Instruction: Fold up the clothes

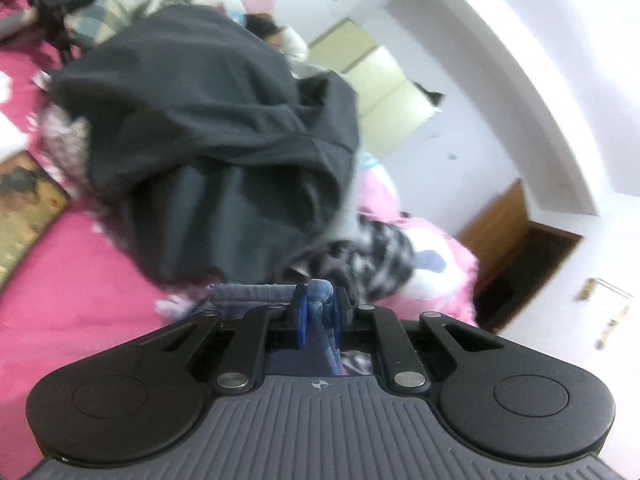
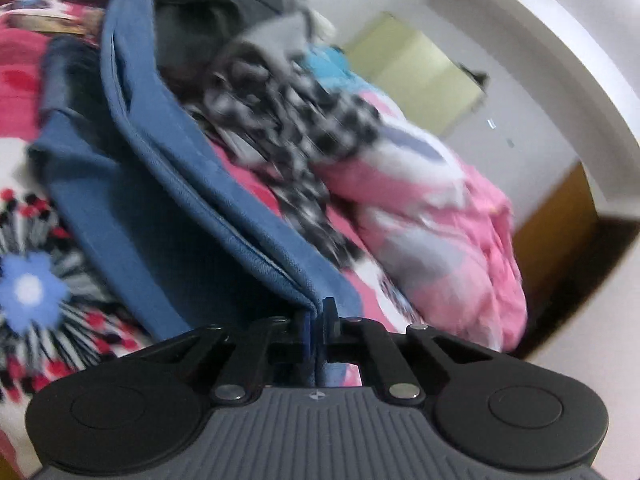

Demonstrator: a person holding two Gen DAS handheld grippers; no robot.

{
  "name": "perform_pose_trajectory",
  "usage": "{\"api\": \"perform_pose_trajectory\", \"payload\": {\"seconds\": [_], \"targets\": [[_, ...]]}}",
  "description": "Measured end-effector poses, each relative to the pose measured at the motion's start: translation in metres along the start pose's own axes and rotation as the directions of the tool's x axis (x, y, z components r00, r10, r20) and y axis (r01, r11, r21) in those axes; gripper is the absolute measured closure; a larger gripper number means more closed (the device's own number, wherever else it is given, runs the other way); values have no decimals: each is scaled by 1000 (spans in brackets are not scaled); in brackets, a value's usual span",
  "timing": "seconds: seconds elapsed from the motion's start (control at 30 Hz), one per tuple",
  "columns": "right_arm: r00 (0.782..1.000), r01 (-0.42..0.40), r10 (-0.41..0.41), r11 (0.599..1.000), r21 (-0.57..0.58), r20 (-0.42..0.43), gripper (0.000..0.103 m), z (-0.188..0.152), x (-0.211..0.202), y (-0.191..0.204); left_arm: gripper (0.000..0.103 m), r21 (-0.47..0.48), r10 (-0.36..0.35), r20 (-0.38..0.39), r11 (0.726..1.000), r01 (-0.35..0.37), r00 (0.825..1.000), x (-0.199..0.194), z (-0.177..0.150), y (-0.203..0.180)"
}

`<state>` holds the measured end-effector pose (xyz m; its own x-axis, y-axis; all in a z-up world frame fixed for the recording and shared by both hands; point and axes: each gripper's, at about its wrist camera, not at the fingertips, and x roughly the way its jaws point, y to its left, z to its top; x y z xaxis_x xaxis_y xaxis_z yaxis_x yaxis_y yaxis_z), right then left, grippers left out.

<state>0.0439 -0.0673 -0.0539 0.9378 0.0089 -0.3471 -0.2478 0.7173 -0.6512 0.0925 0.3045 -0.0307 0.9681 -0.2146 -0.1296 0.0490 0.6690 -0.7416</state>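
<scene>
Left gripper [image 1: 319, 307]: clenched on bunched blue garment [image 1: 320, 294]; dark grey clothing [image 1: 208, 140] at 11 o'clock. Right gripper [image 2: 319, 322]: clenched on the blue garment's [image 2: 192, 200] folded edge.

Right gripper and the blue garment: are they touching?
Touching. The right wrist view shows the right gripper with its fingers closed on a folded edge of the blue garment.
</scene>
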Motion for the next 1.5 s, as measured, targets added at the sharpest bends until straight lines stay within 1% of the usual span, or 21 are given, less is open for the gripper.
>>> {"api": "perform_pose_trajectory", "payload": {"seconds": [0.1, 0.2, 0.27, 0.37, 0.43, 0.5, 0.57, 0.63, 0.7, 0.73, 0.87, 0.93, 1.0, 1.03, 1.1, 1.2, 1.33, 1.37, 1.43, 1.47, 1.5], "targets": [[999, -15, 16, 1000, 14, -36, 99, -10, -1, 1, 93, -72, 28, -38, 997, -30, 999, 4, -12, 22], [1000, 10, -10, 1000, 3, -20, 99, -7, -6, 2, 93, -139, 22, -37, 990, -27, 999, -1, -17, 37], [1000, 11, -11, 1000, 13, -12, 99, -5, -6, -2, 93, -115, 35, -40, 993, -39, 999, -5, -19, 36], [999, -15, 15, 1000, -9, -41, 97, -13, -4, 5, 91, -62, 96, -73, 993, -101, 993, -10, -26, 40], [997, -37, 35, 999, -32, -72, 92, -21, -2, 13, 86, -43, 126, -92, 991, -130, 988, -14, -30, 43], [998, -21, 16, 996, -81, -66, 89, -25, -6, 21, 86, -81, 113, -103, 989, -122, 988, -19, -29, 50], [998, -8, 1, 993, -117, -59, 79, -28, -10, 23, 86, -83, 112, -107, 989, -121, 988, -23, -28, 51], [999, -2, -4, 993, -121, -53, 68, -31, -14, 19, 81, -66, 129, -95, 989, -136, 987, -29, -27, 47], [999, -6, 1, 995, -104, -52, 61, -36, -20, 12, 65, -43, 156, -72, 986, -160, 985, -34, -27, 43], [998, -11, 7, 996, -87, -56, 58, -38, -24, 8, 62, -33, 174, -58, 984, -176, 983, -37, -27, 41], [996, -66, 67, 998, 15, -66, 56, -43, -41, -11, 62, 16, 226, 15, 974, -226, 974, -51, -24, 30], [990, -128, 133, 988, 88, -49, 56, -44, -51, -23, 62, 78, 214, 60, 973, -219, 975, -57, -21, 16], [979, -198, 202, 965, 173, -5, 57, -43, -61, -37, 62, 157, 182, 96, 968, -195, 979, -60, -19, -1], [974, -226, 228, 950, 215, 18, 58, -41, -65, -43, 62, 201, 153, 89, 965, -168, 984, -58, -19, -10], [963, -268, 260, 911, 315, 66, 58, -35, -67, -55, 62, 278, 106, 52, 954, -116, 993, -52, -22, -23], [952, -307, 281, 845, 438, 124, 58, -27, -61, -70, 62, 361, 87, -20, 930, -74, 996, -33, -33, -35], [936, -350, 293, 745, 567, 193, 60, -18, -43, -87, 62, 419, 126, -90, 905, -78, 988, -8, -49, -35], [932, -361, 296, 719, 594, 209, 60, -16, -37, -91, 62, 432, 150, -98, 897, -94, 984, -2, -52, -33], [927, -374, 297, 669, 643, 230, 61, -13, -25, -96, 63, 465, 242, -92, 868, -173, 966, 8, -57, -24], [925, -377, 301, 651, 659, 232, 61, -14, -19, -97, 66, 472, 269, -90, 859, -197, 959, 11, -58, -20], [926, -373, 306, 638, 673, 223, 61, -17, -11, -97, 67, 462, 263, -89, 866, -194, 961, 10, -59, -17]]}}
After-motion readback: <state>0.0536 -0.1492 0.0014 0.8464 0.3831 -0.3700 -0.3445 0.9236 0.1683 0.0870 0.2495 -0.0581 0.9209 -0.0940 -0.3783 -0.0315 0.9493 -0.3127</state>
